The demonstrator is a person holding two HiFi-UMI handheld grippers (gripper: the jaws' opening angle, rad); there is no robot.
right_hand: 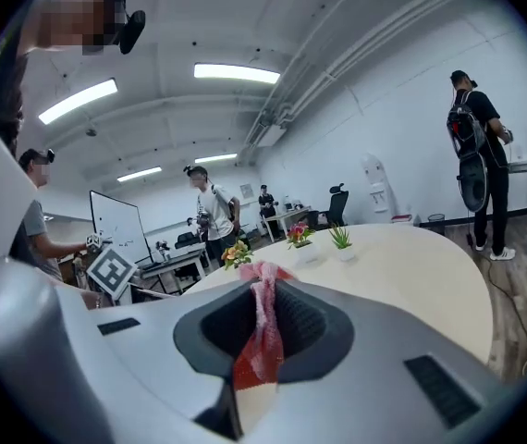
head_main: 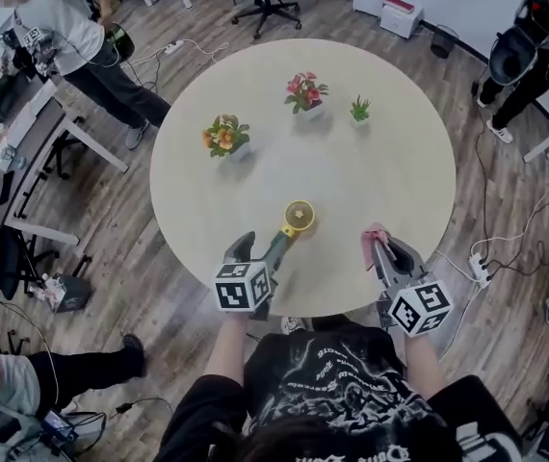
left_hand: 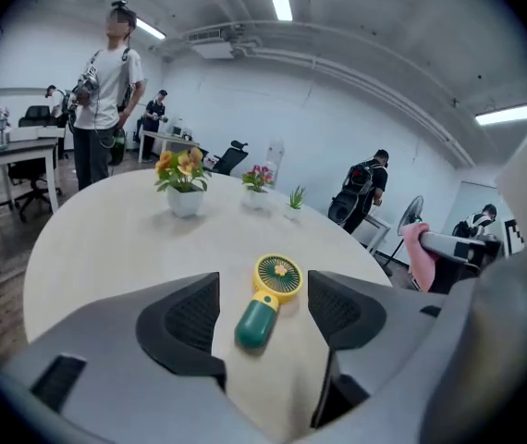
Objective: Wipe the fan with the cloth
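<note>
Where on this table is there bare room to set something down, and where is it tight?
The table is bare on its right side, between the small green plant and the right tongs, and across the middle, between the orange flowers and the fan. Crowded: the near edge, with the fan, left tongs and cloth.

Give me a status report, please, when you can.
Left tongs open, empty. Right tongs shut on pink cloth. Yellow-headed, green-handled fan lies flat on round beige table, ungripped. Potted plants farther back, clear.
</note>
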